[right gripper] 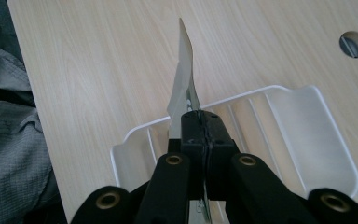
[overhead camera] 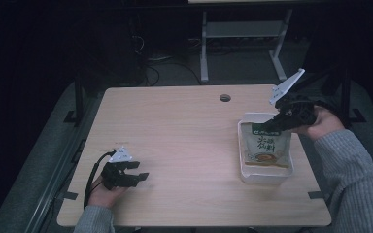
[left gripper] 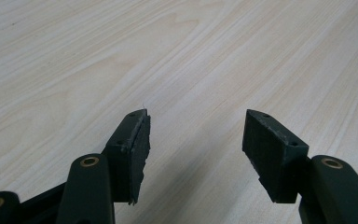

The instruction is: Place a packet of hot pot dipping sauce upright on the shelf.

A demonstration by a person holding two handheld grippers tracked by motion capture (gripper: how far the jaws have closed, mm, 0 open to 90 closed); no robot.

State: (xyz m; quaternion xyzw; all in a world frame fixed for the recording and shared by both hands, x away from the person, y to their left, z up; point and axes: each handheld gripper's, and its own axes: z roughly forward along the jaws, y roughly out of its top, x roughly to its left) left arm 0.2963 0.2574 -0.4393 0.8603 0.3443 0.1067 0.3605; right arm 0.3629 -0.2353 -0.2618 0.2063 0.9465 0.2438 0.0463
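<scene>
High view: light wood desk (overhead camera: 184, 145) fills mid frame, dark room behind it. White tray (overhead camera: 267, 172) sits at right of frame, near desk's right edge. Packet (overhead camera: 267, 145) w/ green top band & printed label lies in the tray, upper end raised toward the right tongs (overhead camera: 273, 124). Those tongs come in from right of frame, held by right hand (overhead camera: 323, 124) in grey sleeve, grey plate sticking up above them. Jaws pressed together on the packet's top edge.

Right gripper view: jaws meet at centre frame, pinching the packet (right gripper: 182, 79) edge-on; thin pale edge rises up past the jaw tips. Tray (right gripper: 307, 116) lies under & behind, ribbed floor visible at right. Round cable hole (right gripper: 354, 44) in desk at upper right. Grey fabric at left edge.

Left tongs (overhead camera: 138, 170) at lower left of high view, low over bare desk, held by left hand (overhead camera: 104, 194), cable looping off to the left. Well apart from tray.

Left gripper view: jaws spread wide, nothing btwn them, just wood grain (left gripper: 177, 56) beyond. Can't tell if they touch the desk.
</scene>
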